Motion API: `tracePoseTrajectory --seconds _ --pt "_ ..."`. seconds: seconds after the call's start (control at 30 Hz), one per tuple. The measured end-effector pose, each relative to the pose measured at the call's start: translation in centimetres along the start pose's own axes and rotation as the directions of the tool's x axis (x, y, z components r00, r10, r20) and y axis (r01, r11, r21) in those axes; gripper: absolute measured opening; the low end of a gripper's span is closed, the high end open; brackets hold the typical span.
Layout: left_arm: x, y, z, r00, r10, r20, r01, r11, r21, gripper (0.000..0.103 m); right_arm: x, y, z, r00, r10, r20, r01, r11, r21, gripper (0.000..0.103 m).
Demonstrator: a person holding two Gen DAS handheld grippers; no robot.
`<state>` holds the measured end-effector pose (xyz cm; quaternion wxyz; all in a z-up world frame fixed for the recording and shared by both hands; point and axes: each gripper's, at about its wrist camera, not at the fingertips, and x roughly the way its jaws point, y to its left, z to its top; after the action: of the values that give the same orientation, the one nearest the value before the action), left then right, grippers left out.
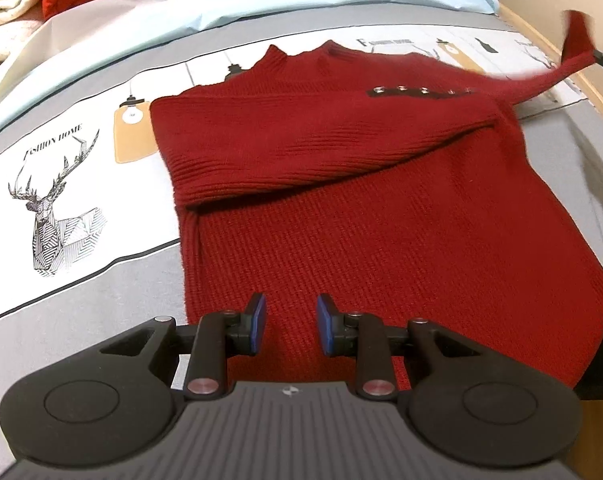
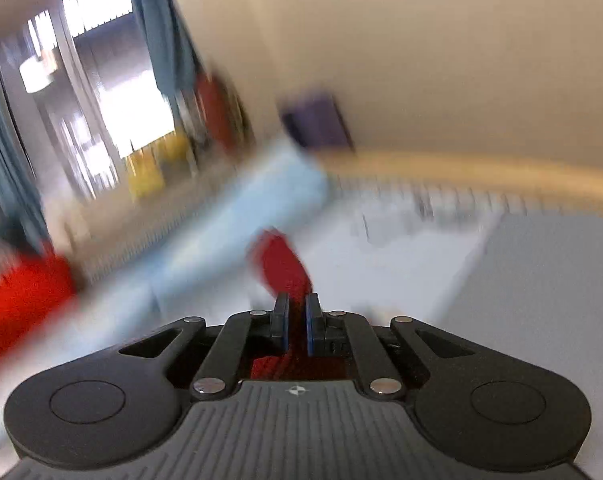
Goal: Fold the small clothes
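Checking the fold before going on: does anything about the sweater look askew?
One sleeve is pulled off to the side, lifted off the bed by the right gripper; the other lies folded across the sweater.

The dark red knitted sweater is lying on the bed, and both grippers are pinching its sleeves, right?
Not quite. Only the right gripper pinches a sleeve of the dark red knitted sweater. The left wrist view shows the left gripper open, holding nothing, above the sweater lying on the bed.

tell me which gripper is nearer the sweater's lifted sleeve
Right. The right gripper is shut on the sleeve, holding it up. The left gripper hovers open over the sweater's hem, far from it.
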<state>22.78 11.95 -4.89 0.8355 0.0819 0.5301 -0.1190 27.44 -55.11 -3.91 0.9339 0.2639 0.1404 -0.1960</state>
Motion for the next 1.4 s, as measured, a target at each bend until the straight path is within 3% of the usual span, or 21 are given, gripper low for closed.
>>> tracePoseTrajectory --seconds 0.07,0.17,0.23,0.3,0.4,0.43,0.6,0.63,0.73,0.8,0.83,0.87,0.9,0.97,1.07,1.1,1.17,1.3,1.33,1.37,1.4 --pt "0.2 0.3 0.0 1.0 0.006 -0.004 -0.006 1.0 0.0 0.031 1.0 -2.0 0.9 0.999 -0.028 0.032 0.027 0.999 0.038 0.006" --pt "0.4 0.9 0.2 1.0 0.011 -0.006 -0.011 1.0 -0.007 0.031 4.5 -5.4 -0.5 0.984 -0.123 -0.129 0.137 0.984 0.109 0.006" --pt "0.4 1.1 0.4 1.0 0.011 -0.002 -0.011 1.0 -0.016 0.031 6.5 -7.9 -2.1 0.956 -0.162 -0.244 0.207 0.963 0.173 0.007" --pt "0.5 1.3 0.6 1.0 0.008 0.002 -0.008 1.0 -0.026 0.031 8.2 -10.0 -3.5 0.91 -0.207 -0.359 0.292 0.935 0.201 0.007" --pt "0.5 1.0 0.9 1.0 0.005 0.008 -0.004 1.0 -0.02 0.031 8.6 -11.5 -4.1 0.902 -0.215 -0.374 0.317 0.919 0.236 0.007" --pt "0.6 1.0 1.0 1.0 0.003 0.009 -0.002 1.0 -0.019 0.031 8.7 -11.5 -3.8 0.9 -0.23 -0.369 0.327 0.918 0.224 0.0" --pt "0.5 0.9 1.3 1.0 0.004 0.022 -0.003 1.0 -0.031 0.032 7.6 -11.9 -3.2 0.808 -0.447 -0.384 0.523 0.844 0.119 0.0" --pt "0.4 0.9 1.5 1.0 0.007 0.029 -0.005 0.999 -0.037 0.034 7.1 -11.7 -3.4 0.806 -0.461 -0.372 0.534 0.837 0.119 0.002" --pt "-0.2 1.3 1.8 0.997 0.018 0.08 -0.012 0.997 -0.075 0.036 6.3 -8.4 -3.4 0.877 -0.371 -0.304 0.415 0.905 0.095 0.005" --pt "-0.6 1.7 2.0 0.992 0.03 0.12 -0.016 0.993 -0.117 0.037 5.8 -4.6 -3.3 0.937 -0.181 -0.3 0.212 0.974 0.074 0.007" --pt "-0.8 1.9 2.0 0.99 0.04 0.138 -0.021 0.99 -0.138 0.037 5.9 -2.8 -3.4 0.944 -0.066 -0.324 0.096 0.992 0.077 0.007" --pt "-0.9 2.1 2.0 0.987 0.051 0.153 -0.026 0.987 -0.157 0.037 5.9 -0.5 -3.5 0.925 0.089 -0.37 -0.059 0.994 0.091 0.007" --pt "-0.9 2.3 2.0 0.984 0.065 0.165 -0.035 0.983 -0.178 0.037 5.9 1.5 -3.8 0.886 0.209 -0.415 -0.183 0.978 0.104 0.007" --pt "-0.8 2.6 2.2 0.982 0.086 0.171 -0.05 0.977 -0.206 0.037 5.7 5.7 -5.0 0.781 0.362 -0.509 -0.355 0.928 0.117 0.009" --pt "-0.8 2.9 2.5 0.977 0.093 0.194 -0.045 0.97 -0.238 0.037 5.7 10.4 -8.7 0.611 0.428 -0.666 -0.451 0.88 0.15 0.024" --pt "-0.8 2.9 2.6 0.975 0.091 0.203 -0.04 0.969 -0.244 0.037 5.7 11.4 -9.9 0.586 0.41 -0.699 -0.448 0.883 0.143 0.029" --pt "-0.6 2.7 2.9 0.973 0.081 0.218 -0.025 0.968 -0.248 0.037 5.9 12.8 -12.5 0.557 0.33 -0.762 -0.413 0.906 0.09 0.041" --pt "-0.4 1.8 3.2 0.967 0.042 0.252 0.019 0.972 -0.234 0.037 5.2 14.3 -16.2 0.539 0.215 -0.814 -0.334 0.942 0.028 0.041" --pt "-0.3 1.5 3.3 0.965 0.031 0.26 0.03 0.973 -0.228 0.037 4.4 14.8 -16.7 0.538 0.209 -0.817 -0.338 0.941 0.018 0.035" --pt "-0.3 1.1 3.5 0.962 0.018 0.271 0.044 0.974 -0.221 0.037 4.2 15.7 -17.1 0.54 0.207 -0.816 -0.349 0.937 0.007 0.009" --pt "-0.3 0.8 3.8 0.959 0.003 0.284 0.061 0.975 -0.215 0.037 4.1 16.2 -17.3 0.551 0.203 -0.809 -0.354 0.935 -0.006 0.009"
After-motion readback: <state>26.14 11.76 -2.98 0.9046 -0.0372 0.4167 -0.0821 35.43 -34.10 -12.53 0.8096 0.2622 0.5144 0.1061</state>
